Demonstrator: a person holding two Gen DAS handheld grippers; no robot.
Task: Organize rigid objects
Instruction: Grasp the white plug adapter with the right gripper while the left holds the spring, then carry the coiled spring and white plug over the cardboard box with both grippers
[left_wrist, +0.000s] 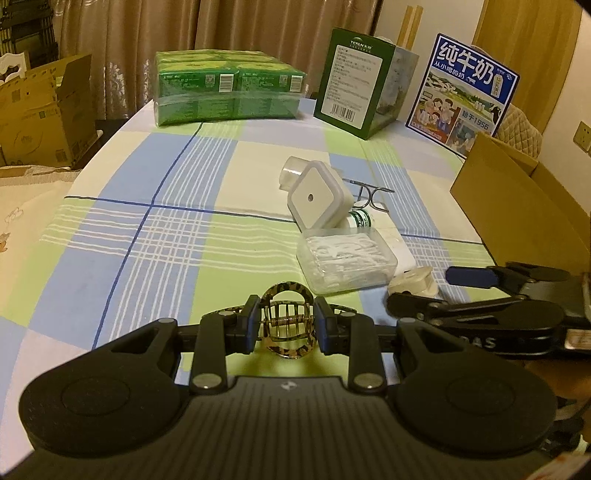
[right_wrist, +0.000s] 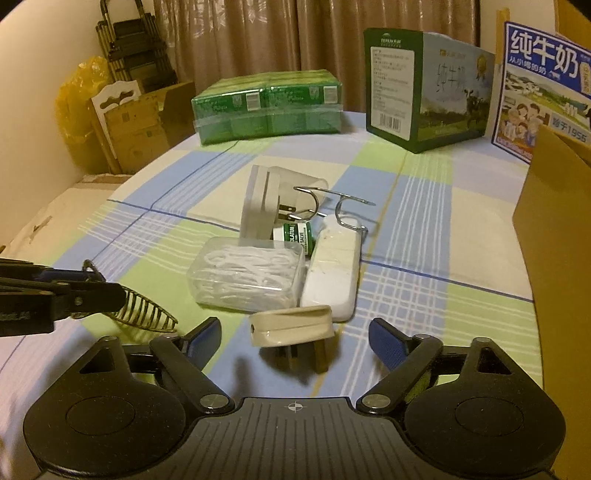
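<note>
Risk sits with the right gripper (right_wrist: 291, 341): its jaws stand wide around the cream plug adapter (right_wrist: 290, 325), pads not touching, and closing off-centre could skid it into the floss-pick box (right_wrist: 246, 275) at 11 o'clock. Left gripper (left_wrist: 287, 326) is clamped on the leopard hair claw (left_wrist: 287, 325). Readable: "TERUN" on the green carton (left_wrist: 352, 79), "1956" on the blue carton (left_wrist: 465, 96).

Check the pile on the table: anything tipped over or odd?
The night light lies tipped, prongs sideways, propped on the floss-pick box. The beige plug also rests on its prongs. Nothing spilled or broken.
</note>
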